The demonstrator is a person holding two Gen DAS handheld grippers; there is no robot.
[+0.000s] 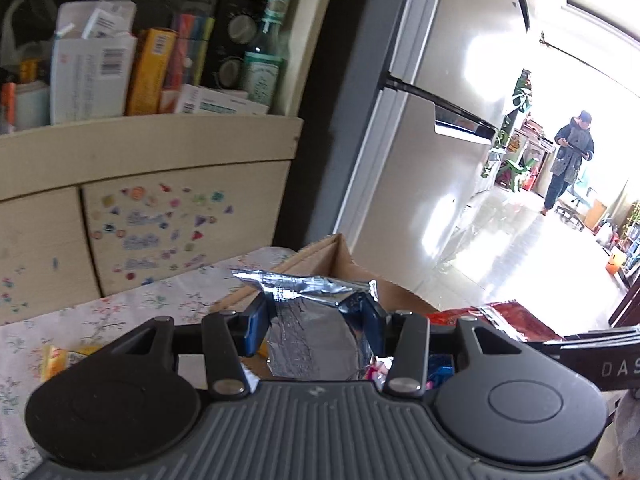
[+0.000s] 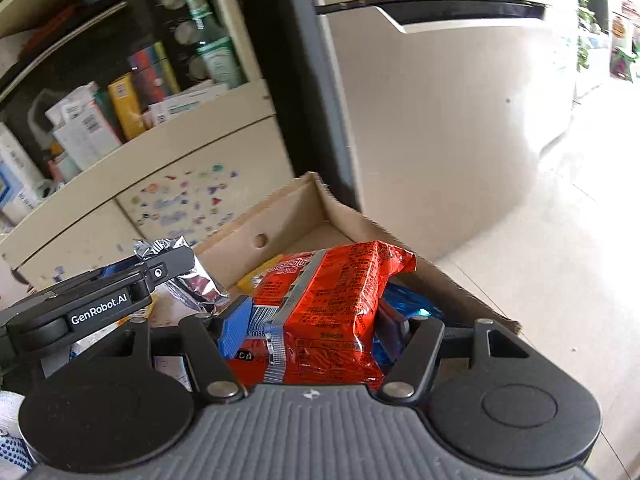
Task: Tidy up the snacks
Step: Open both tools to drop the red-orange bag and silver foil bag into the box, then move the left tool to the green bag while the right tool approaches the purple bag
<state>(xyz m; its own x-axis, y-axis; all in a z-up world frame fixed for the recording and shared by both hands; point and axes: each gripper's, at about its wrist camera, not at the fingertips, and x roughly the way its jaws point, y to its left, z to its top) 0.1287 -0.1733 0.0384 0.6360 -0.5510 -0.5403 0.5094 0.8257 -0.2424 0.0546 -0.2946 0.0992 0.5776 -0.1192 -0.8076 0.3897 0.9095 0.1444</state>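
My left gripper [image 1: 316, 320] is shut on a crinkled silver foil snack packet [image 1: 312, 328], held above the near rim of an open cardboard box [image 1: 340, 256]. In the right wrist view my right gripper [image 2: 312, 320] is shut on a red noodle packet [image 2: 332, 304], its blue pads pressing both sides. That packet hangs over the cardboard box [image 2: 280, 216], where a blue wrapper [image 2: 412, 304] and a yellow packet [image 2: 256, 276] lie inside. The left gripper's arm and the silver packet [image 2: 192, 276] show at the left of that view. The red packet [image 1: 500, 316] appears at the right of the left wrist view.
The box sits on a floral tablecloth [image 1: 120, 312] with a yellow snack [image 1: 60, 360] lying on it. Behind stands a beige shelf unit [image 1: 152, 136] with boxes and a green bottle [image 1: 264, 48]. A fridge [image 1: 440, 120] is to the right; a person [image 1: 568, 160] stands far down the bright hall.
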